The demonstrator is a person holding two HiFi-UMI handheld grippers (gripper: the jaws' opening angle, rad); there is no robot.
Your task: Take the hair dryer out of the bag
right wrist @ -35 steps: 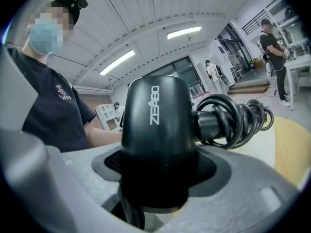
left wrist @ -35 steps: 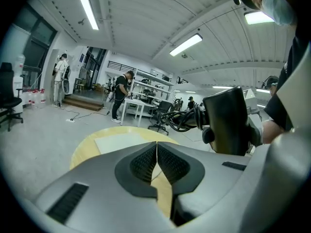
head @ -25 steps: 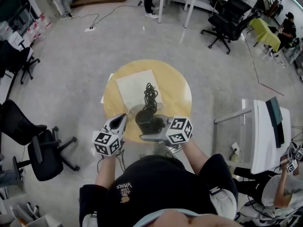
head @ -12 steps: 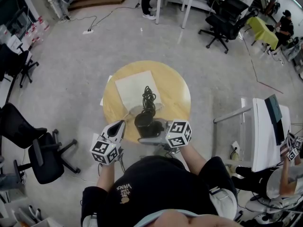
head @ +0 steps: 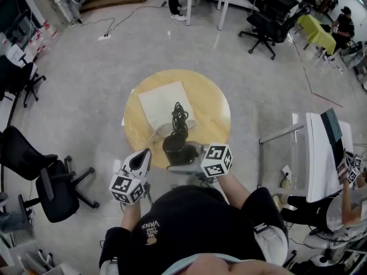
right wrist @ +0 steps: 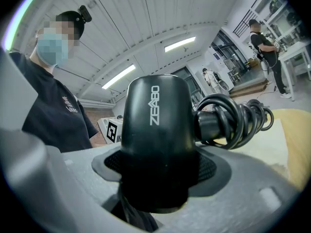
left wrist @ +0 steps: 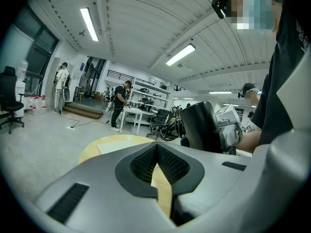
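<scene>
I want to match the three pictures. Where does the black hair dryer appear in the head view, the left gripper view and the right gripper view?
Head view: the hair dryer is just below centre, at the table's near edge.
Left gripper view: it is right of centre, beyond the left gripper, whose jaws are shut and empty.
Right gripper view: it fills the centre, clamped by the right gripper.
Shared landmark: the round wooden table.

The left hand-held gripper (head: 145, 153) has drawn back from the dryer (head: 175, 148) toward the person. Its tip, which reached in just beside the dryer a second ago, now sits nearer the near edge of the surface (head: 215, 105), with a wider gap between the two.
</scene>
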